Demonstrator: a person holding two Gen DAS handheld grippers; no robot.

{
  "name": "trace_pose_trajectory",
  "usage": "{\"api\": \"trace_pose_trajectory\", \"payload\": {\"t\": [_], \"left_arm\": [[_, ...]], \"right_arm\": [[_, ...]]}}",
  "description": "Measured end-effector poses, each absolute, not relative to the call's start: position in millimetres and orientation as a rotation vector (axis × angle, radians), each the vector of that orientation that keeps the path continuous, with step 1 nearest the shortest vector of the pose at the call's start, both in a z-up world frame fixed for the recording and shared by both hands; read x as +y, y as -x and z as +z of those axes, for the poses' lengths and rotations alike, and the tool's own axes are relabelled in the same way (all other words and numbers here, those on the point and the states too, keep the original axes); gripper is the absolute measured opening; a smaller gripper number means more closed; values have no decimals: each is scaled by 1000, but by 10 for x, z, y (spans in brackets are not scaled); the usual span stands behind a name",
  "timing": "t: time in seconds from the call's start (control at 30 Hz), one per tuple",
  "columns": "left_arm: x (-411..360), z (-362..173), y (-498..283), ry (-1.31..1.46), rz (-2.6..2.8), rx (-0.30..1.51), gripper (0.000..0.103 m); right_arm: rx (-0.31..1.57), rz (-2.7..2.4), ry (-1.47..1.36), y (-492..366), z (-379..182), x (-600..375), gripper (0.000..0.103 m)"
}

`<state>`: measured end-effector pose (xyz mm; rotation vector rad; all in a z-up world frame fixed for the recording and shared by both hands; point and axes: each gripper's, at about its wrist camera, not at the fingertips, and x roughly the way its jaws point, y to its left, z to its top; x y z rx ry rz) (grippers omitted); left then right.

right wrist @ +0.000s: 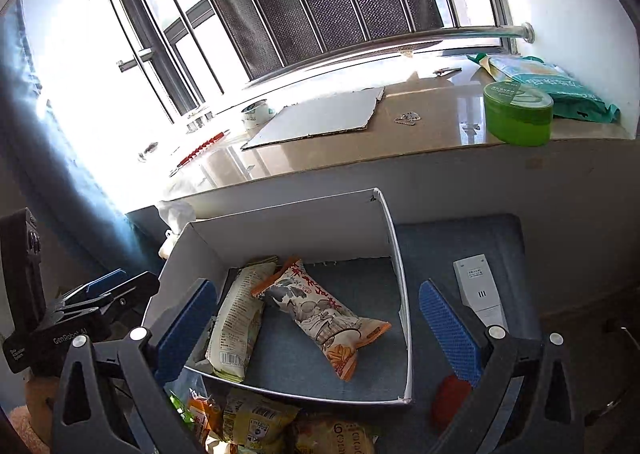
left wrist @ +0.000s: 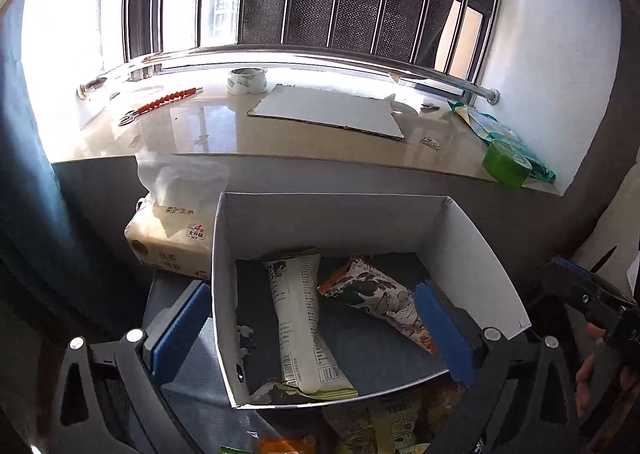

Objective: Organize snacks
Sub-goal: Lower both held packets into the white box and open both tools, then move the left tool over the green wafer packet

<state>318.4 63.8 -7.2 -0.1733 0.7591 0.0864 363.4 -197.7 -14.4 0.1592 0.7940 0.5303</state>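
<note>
A white cardboard box (left wrist: 472, 250) (right wrist: 288, 221) stands open on a blue-grey cushion. Two snack packets lie in it: a long white and green one (left wrist: 300, 318) (right wrist: 234, 322) and an orange-edged one with ink drawings (left wrist: 380, 298) (right wrist: 324, 314). More snack packets (left wrist: 384, 418) (right wrist: 256, 422) lie in front of the box's near wall. My left gripper (left wrist: 312, 338) is open and empty, its blue pads straddling the box. My right gripper (right wrist: 316, 326) is open and empty above the box. Each gripper shows at the edge of the other's view.
A tissue pack (left wrist: 168, 230) stands left of the box. A white remote (right wrist: 478, 290) and a red object (right wrist: 450, 402) lie right of it. The windowsill behind holds cardboard (left wrist: 328, 113), a tape roll (left wrist: 246, 79), a green tin (right wrist: 518, 113) and a green bag (right wrist: 560, 87).
</note>
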Motion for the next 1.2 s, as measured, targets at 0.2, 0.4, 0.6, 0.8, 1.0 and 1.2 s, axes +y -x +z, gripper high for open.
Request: {"api": "trace_pose_trajectory", "payload": {"t": [0.2, 0.4, 0.6, 0.8, 1.0, 1.2], "left_arm": [[518, 39, -2627, 138, 58, 727, 103], [502, -25, -1679, 144, 17, 693, 103], [453, -334, -735, 197, 20, 669, 103], [346, -731, -219, 331, 10, 700, 103], [349, -852, -63, 390, -8, 703, 103], [381, -889, -61, 410, -26, 693, 103]], "right_arm": [[714, 596, -147, -3093, 43, -2121, 103], [657, 690, -171, -2266, 18, -2333, 103], [675, 733, -284, -1456, -443, -2586, 103], [725, 637, -342, -907, -1007, -2711, 103], [815, 679, -364, -796, -1301, -2703, 103], [839, 615, -227, -888, -1379, -2499, 103]]}}
